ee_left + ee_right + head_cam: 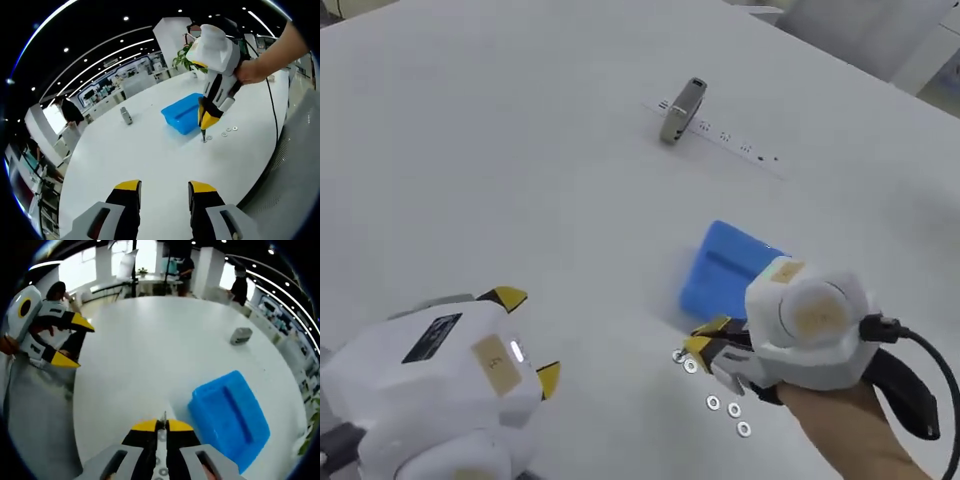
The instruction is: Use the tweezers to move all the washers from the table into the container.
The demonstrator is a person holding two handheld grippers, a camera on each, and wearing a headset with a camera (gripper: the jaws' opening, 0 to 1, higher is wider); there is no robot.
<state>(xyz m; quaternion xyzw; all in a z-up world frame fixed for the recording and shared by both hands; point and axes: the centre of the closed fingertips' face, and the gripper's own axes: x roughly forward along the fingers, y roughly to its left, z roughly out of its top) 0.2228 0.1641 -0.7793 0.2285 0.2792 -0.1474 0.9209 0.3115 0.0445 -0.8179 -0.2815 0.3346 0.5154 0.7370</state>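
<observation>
A: What carries everything?

B: A wide white bench (520, 150). Everything in the task lies toward its near right part.

A: And the container?

B: The container (725, 270) is blue and rectangular. It sits flat on the bench, just beyond the right hand-held gripper (705, 338). In the right gripper view it lies right of the jaws.

A: How do the two tools stand?

B: The left hand-held gripper (165, 190) hangs over the near left of the bench, well apart from the container. Its yellow-tipped jaws are spread wide with nothing between them. A hand (830, 410) grips the right one. Its jaws are pressed nearly together on the tweezers (164, 416), and they point down at the bench beside the container's near edge.

A: Anything else on the bench?

B: A small grey box (682, 110) stands far off, well beyond the container.

A: Where does the tweezers' tip sit?

B: In the left gripper view the thin tip reaches down to the bench at one washer. I cannot tell whether it has pinched it.

A: And the washers?

B: The washers (713, 403) all lie on the bench near the container. Two are by the jaw tips, and three lie in a loose group closer to the hand. The head view shows five.
</observation>
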